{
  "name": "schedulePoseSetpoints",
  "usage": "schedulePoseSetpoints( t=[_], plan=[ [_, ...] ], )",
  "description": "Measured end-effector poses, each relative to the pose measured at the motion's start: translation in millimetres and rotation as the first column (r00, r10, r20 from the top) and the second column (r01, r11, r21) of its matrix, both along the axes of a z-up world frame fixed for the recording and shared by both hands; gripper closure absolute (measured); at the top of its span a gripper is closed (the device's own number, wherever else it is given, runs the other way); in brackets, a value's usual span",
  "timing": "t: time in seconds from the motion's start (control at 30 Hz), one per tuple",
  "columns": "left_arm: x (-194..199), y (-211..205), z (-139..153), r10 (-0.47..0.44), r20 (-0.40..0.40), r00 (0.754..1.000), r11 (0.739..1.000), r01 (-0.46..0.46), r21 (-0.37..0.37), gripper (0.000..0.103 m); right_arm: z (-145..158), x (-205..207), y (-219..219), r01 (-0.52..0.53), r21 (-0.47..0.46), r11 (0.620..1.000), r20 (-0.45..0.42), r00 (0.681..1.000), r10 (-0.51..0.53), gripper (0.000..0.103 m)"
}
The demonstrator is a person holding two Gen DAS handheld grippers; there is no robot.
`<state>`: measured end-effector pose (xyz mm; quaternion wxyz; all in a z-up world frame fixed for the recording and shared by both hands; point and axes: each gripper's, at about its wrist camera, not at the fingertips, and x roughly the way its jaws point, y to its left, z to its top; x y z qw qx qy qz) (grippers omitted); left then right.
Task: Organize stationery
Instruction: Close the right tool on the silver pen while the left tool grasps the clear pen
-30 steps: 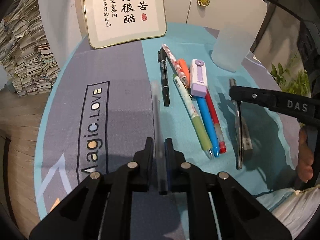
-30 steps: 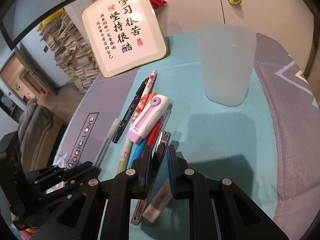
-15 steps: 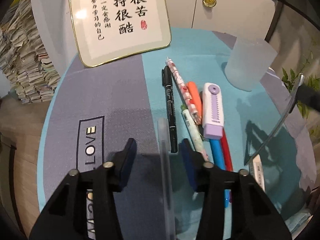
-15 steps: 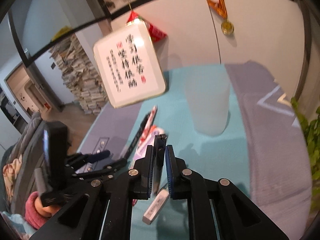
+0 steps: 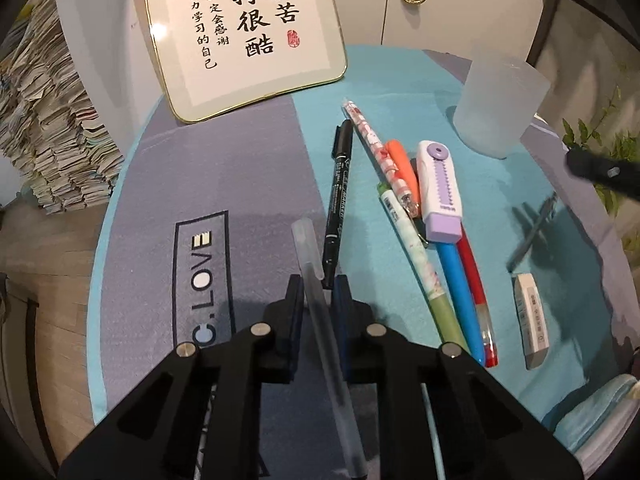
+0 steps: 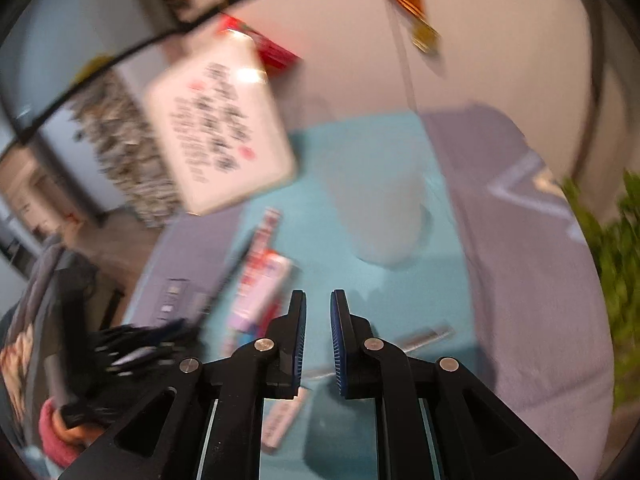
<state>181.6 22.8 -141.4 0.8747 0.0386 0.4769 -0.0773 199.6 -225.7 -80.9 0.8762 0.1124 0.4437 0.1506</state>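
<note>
My left gripper (image 5: 317,292) stands around a clear pen (image 5: 316,292) lying on the mat, jaws narrowly apart beside its barrel. A black marker (image 5: 339,196), a patterned pen (image 5: 378,152), an orange pen (image 5: 402,160), a purple correction tape (image 5: 440,188), a green pen (image 5: 416,264), a blue pen (image 5: 456,296) and a red pen (image 5: 478,292) lie in a row. A frosted cup (image 5: 498,108) stands at the back right. A metal cutter (image 5: 532,232) lies on the mat. My right gripper (image 6: 318,312) is open and empty above the mat, view blurred.
A framed calligraphy sign (image 5: 244,28) leans at the back. A white eraser (image 5: 530,316) lies at the right. A paper stack (image 5: 52,128) stands left of the table. A plant (image 6: 616,248) is at the right edge.
The right gripper has let go of the metal cutter, which now lies on the mat, and has opened. The left gripper's jaws have narrowed around the clear pen.
</note>
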Motion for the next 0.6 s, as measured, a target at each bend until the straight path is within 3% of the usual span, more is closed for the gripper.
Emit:
schedulePoseSetpoints(
  t=[0.2,0.23,0.3,0.33,0.5,0.6],
  plan=[
    [4.2,-4.3,0.0,-0.008,0.005,1.0,1.0,0.008,0.005,0.087,-23.8,9.8,-39.9,0.141,0.067,0.988,-0.158,0.979,-0.129,0.088],
    [6.0,-4.2,-0.1,-0.007,0.002,1.0,1.0,0.007,-0.001,0.087,-26.9,9.7,-42.4,0.153,0.074,0.985,-0.177,0.974,-0.138,0.084],
    [8.7,-4.1,0.3,0.004,0.004,1.0,1.0,-0.004,0.002,0.076,-34.0,8.2,-47.4,0.179,0.094,0.979,-0.226,0.962,-0.154,0.066],
    [9.5,-4.0,0.4,0.007,0.008,1.0,1.0,-0.007,0.006,0.075,-38.2,7.9,-49.3,0.193,0.12,0.974,-0.249,0.955,-0.158,0.063],
    [12.1,-4.2,-1.3,-0.003,0.018,1.0,1.0,0.002,0.004,0.077,-44.4,16.9,-45.1,0.224,0.143,0.964,-0.303,0.937,-0.173,0.062],
    [8.2,-1.8,-1.3,-0.019,0.024,1.0,1.0,0.019,-0.014,0.088,-51.3,31.4,-36.0,0.244,0.124,0.962,-0.344,0.92,-0.189,0.062]
  ],
)
